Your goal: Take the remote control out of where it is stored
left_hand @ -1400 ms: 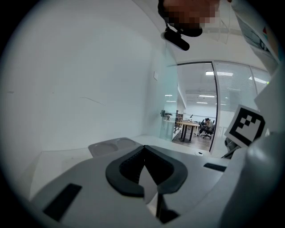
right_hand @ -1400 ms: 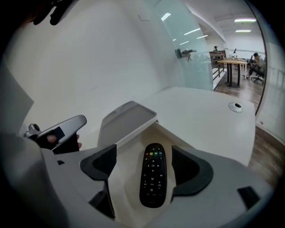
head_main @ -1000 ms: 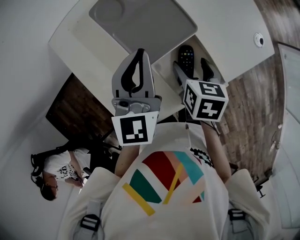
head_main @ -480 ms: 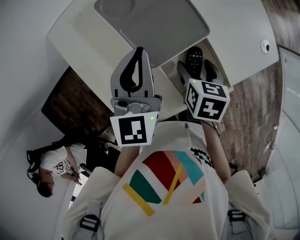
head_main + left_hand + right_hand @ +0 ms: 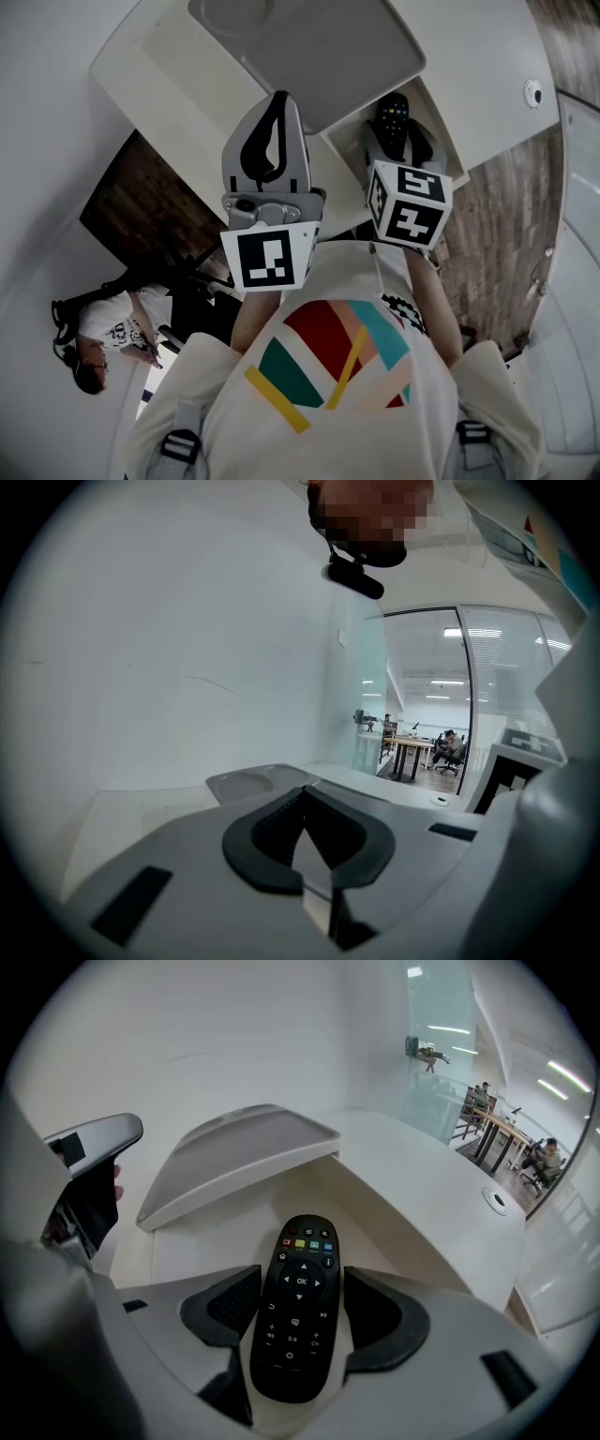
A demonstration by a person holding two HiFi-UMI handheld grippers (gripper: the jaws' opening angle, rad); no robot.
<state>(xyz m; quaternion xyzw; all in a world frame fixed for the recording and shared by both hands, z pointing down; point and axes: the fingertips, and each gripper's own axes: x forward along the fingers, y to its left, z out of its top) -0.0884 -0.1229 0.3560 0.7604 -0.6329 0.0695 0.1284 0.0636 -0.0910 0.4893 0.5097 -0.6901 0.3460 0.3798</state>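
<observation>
My right gripper [image 5: 396, 133] points down into an open hole [image 5: 211, 1232] in the white desk [image 5: 487, 84]. The black remote control [image 5: 298, 1307] lies flat on the bottom of that hole. Its buttons face up, and its row of coloured buttons is at the far end. The remote sits right between my right gripper's fingers [image 5: 225, 1307]. These have just been closing in. Now the dark pads look to press on both long sides of the remote, about halfway along it. The remote is not lifted out.

The grey lid [image 5: 319, 56] of the hole is tipped up, just to the far left of the remote. It has a round dip near one corner.

My left gripper [image 5: 302, 797] is held up to the left of the right one, close to the near edge of the lid. I cannot see it touching anything. Its fingers are pinched together at the tips, with nothing between them.

Each gripper has a marker cube [image 5: 408, 202] with black and white squares at its near end.

A small round white disc [image 5: 533, 92] sits on the desk, well to the right of the hole. A brown wooden floor [image 5: 497, 225] shows beside the desk on the right. A white shirt [image 5: 337, 375] with coloured stripes fills the near part of the head view. A person [image 5: 108, 337] in a white top sits down at the left, well apart from the desk.
</observation>
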